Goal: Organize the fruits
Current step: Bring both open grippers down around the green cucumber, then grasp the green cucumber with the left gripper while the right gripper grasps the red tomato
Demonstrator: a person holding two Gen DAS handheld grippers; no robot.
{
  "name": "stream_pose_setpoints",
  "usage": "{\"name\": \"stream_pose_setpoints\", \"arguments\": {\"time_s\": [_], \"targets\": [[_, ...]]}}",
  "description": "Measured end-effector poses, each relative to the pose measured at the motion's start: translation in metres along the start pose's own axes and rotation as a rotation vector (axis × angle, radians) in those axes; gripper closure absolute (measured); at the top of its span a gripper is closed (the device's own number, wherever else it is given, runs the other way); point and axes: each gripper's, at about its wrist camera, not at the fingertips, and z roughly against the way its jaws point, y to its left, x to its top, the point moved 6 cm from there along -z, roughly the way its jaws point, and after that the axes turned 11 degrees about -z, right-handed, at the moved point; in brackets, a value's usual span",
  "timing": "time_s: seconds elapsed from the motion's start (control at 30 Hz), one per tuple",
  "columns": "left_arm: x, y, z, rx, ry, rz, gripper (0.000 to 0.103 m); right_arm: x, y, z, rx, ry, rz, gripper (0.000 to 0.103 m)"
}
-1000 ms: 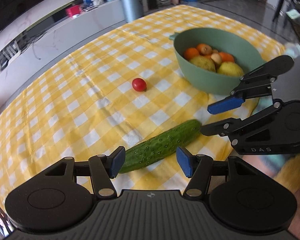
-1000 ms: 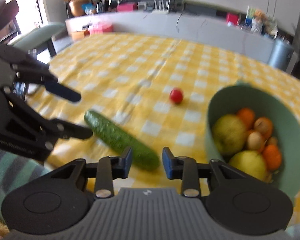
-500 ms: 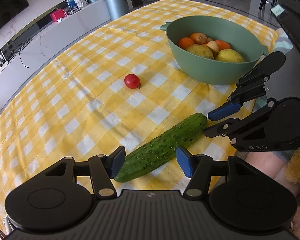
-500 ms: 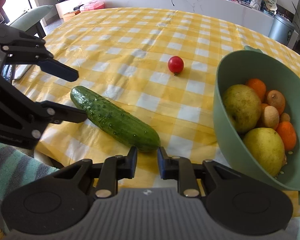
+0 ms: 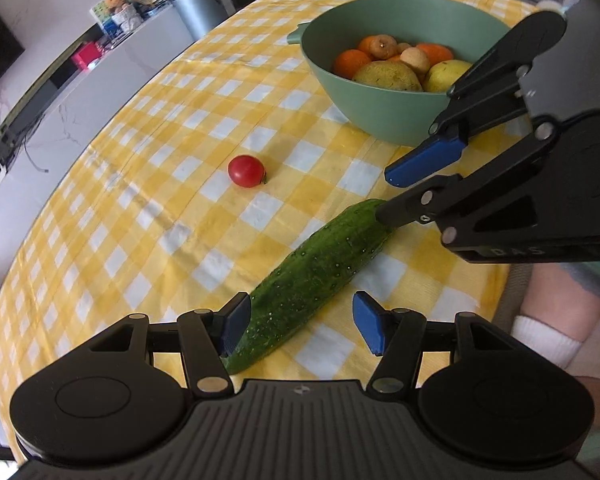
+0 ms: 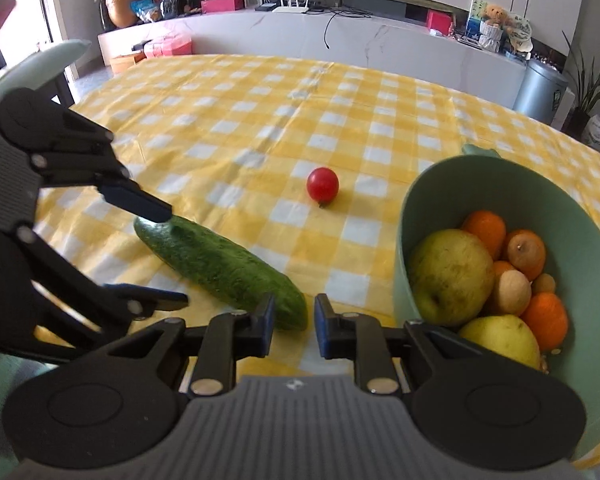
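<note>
A green cucumber [image 5: 312, 276] lies on the yellow checked tablecloth [image 5: 148, 184]. My left gripper [image 5: 300, 324] is open, its jaws on either side of the cucumber's near end. My right gripper [image 6: 294, 318] is open with a narrow gap, at the cucumber's [image 6: 220, 264] other end; it shows in the left wrist view [image 5: 404, 188]. A red cherry tomato [image 5: 246, 171] lies farther out; it also shows in the right wrist view [image 6: 322, 185]. A green bowl [image 5: 380, 116] holds oranges, pears and small fruits [image 6: 480, 268].
A grey bin [image 5: 192, 12] and a white counter with boxes and toys [image 6: 340, 36] stand beyond the table. A pale green chair [image 6: 36, 68] is at the table's left end. A plant [image 6: 588, 88] stands at the right.
My left gripper has moved forward, so the cucumber's end now lies between its jaws. My right gripper has opened slightly and sits closer to the cucumber's other end.
</note>
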Motion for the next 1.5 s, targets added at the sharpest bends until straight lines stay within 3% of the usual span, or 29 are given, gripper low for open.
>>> {"name": "stream_pose_setpoints", "arguments": {"time_s": [0.2,0.47,0.73,0.9,1.1,1.23,1.4,1.5], "targets": [[0.011,-0.004,-0.017,0.024,0.045,-0.128,0.034,0.007,-0.005,0.012,0.012,-0.031,-0.017,0.085],[0.017,0.0,-0.038,-0.035,0.097,-0.217,0.035,0.013,-0.014,0.027,0.027,-0.068,-0.053,0.084],[0.013,0.006,-0.03,-0.053,0.105,-0.102,0.049,0.023,-0.025,0.029,0.033,-0.102,-0.081,0.084],[0.006,0.035,-0.02,-0.086,0.099,0.122,0.057,0.034,-0.027,0.024,0.037,-0.113,-0.069,0.084],[-0.011,0.064,-0.015,-0.11,0.074,0.371,0.058,0.061,-0.018,0.004,0.044,-0.115,-0.01,0.084],[-0.018,0.059,-0.018,-0.139,0.076,0.362,0.061,0.076,-0.011,-0.019,0.052,-0.059,0.018,0.084],[-0.01,0.061,-0.019,-0.166,0.022,0.353,0.061,0.092,-0.009,-0.048,0.058,0.018,0.015,0.081],[-0.004,0.059,-0.027,-0.19,0.031,0.331,0.056,0.097,-0.008,-0.062,0.063,0.055,0.008,0.08]]}}
